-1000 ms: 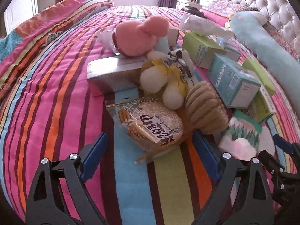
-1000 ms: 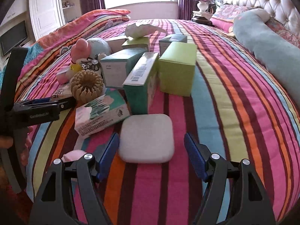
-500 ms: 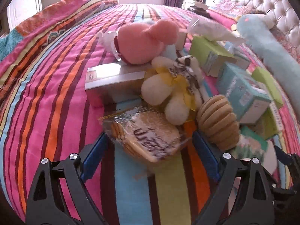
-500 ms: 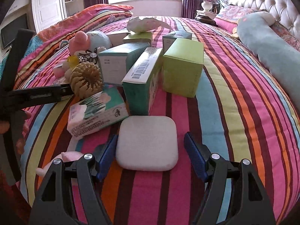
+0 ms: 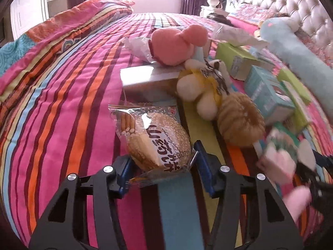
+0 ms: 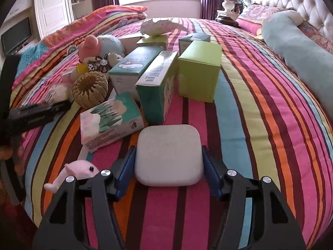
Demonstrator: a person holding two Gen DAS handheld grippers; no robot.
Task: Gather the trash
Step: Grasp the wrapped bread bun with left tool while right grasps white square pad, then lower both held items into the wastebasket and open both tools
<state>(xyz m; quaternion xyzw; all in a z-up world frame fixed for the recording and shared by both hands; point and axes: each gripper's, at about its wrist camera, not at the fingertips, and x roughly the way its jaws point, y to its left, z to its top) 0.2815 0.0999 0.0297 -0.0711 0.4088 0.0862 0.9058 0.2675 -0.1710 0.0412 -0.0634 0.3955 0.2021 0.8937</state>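
Tools closing: left apparently pinching crinkly wrapper, right clasping rounded pad.

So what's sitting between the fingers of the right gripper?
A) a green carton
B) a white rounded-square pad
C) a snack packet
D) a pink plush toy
B: the right wrist view shows the white rounded-square pad lying on the striped bedspread between the blue fingers of the right gripper, whose jaws are closing on it.

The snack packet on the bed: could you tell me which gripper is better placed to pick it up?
Left. The left gripper is closing with the snack packet between its fingers; the right gripper is closing around a white pad.
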